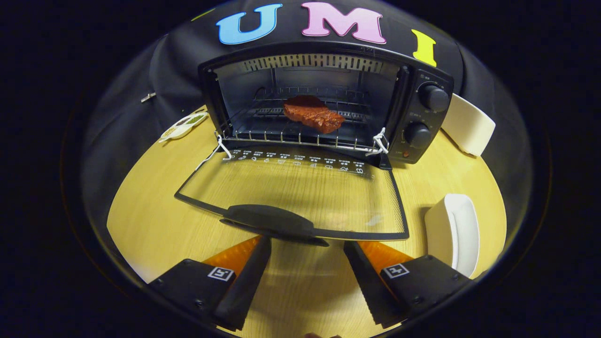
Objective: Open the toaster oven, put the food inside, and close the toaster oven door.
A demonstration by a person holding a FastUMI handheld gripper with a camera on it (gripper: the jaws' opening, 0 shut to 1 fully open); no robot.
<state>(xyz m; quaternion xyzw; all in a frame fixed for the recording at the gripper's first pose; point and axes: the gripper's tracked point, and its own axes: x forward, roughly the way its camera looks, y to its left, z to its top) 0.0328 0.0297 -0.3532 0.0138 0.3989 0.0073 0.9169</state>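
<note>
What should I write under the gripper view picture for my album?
Open gripper just behind the handle of the lowered toaster oven door, steak on the rack.

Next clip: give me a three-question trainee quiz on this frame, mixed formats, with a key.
1. True or false: the toaster oven door is shut.
2. Where is the steak? A) on the table B) on the oven rack C) between the tongs' fingers
3. Fill in: the tongs are ____, just short of the door handle.

Key: 1 false, the door lies folded down. 2 B. 3 open, holding nothing.
</note>
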